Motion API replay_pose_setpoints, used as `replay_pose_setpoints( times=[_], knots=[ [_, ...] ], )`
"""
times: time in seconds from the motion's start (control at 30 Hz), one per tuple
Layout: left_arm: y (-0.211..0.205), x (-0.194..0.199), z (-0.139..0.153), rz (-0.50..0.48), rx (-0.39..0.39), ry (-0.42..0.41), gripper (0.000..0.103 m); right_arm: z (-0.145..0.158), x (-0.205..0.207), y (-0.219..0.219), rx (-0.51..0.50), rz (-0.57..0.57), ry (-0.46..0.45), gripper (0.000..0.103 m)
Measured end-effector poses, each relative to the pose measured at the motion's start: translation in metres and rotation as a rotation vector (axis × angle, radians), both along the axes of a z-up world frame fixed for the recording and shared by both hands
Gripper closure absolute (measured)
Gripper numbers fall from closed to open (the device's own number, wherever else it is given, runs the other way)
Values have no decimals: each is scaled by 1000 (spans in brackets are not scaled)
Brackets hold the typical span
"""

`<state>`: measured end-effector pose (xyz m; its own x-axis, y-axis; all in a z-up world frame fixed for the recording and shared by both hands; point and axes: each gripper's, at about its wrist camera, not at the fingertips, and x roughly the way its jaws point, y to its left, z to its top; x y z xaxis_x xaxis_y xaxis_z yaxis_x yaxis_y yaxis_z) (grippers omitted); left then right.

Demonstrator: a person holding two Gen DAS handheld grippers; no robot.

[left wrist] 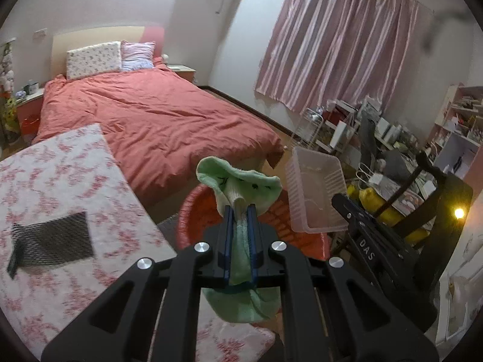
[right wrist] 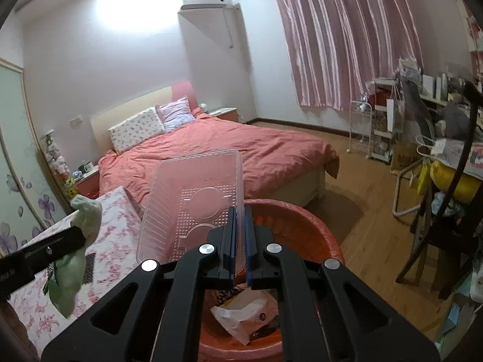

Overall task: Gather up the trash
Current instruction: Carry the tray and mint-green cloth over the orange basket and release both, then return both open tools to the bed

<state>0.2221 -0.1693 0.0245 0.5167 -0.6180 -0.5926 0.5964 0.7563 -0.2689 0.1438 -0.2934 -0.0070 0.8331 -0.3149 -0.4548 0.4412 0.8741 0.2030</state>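
My left gripper (left wrist: 240, 209) is shut on a light green sock (left wrist: 241, 184), which hangs above a red plastic basin (left wrist: 193, 211). From the right wrist the same green sock (right wrist: 81, 241) shows at the left, pinched in the left gripper's black fingers (right wrist: 54, 247). My right gripper (right wrist: 240, 211) is shut on the rim of a clear plastic tray (right wrist: 193, 199), held over the red basin (right wrist: 302, 220). In the left wrist view that clear tray (left wrist: 314, 187) hangs to the right of the sock. A white wrapper (right wrist: 244, 313) and other scraps lie in the basin.
A table with a pink floral cloth (left wrist: 60, 187) stands at the left, a black mesh pouch (left wrist: 52, 239) on it. Behind is a bed with a red cover (left wrist: 151, 114). A cluttered desk and black chair (right wrist: 446, 211) fill the right side, over wooden floor (right wrist: 371, 211).
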Motion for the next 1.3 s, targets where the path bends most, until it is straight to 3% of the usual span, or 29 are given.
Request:
replay_pose_setpoints(
  times=[0.23, 0.4, 0.47, 0.67, 0.73, 0.97, 1.03, 1.2, 1.3],
  knots=[
    [-31, 14, -22, -42, 17, 41, 92, -7, 1, -19, 32, -24, 11, 98],
    [-46, 27, -45, -39, 46, 94, 84, -15, 7, -35, 98, -17, 26, 97],
    [-48, 32, -54, -36, 58, 117, 76, -20, 10, -40, 118, -11, 41, 95],
    [-41, 42, -70, 9, 95, 148, 68, -28, 8, -41, 153, -9, 55, 69],
    [-35, 44, -70, 28, 100, 145, 66, -29, 7, -42, 154, -12, 53, 64],
    [2, 40, -67, 106, 156, 91, 55, -23, 11, -27, 116, 13, 70, 64],
    [17, 40, -66, 136, 173, 80, 51, -20, 12, -18, 94, 23, 73, 57],
    [69, 38, -63, 244, 227, 39, 42, -14, 14, 8, 52, 77, 73, 47],
    [106, 38, -61, 312, 243, 22, 40, -9, 15, 22, 31, 111, 73, 45]
  ],
)
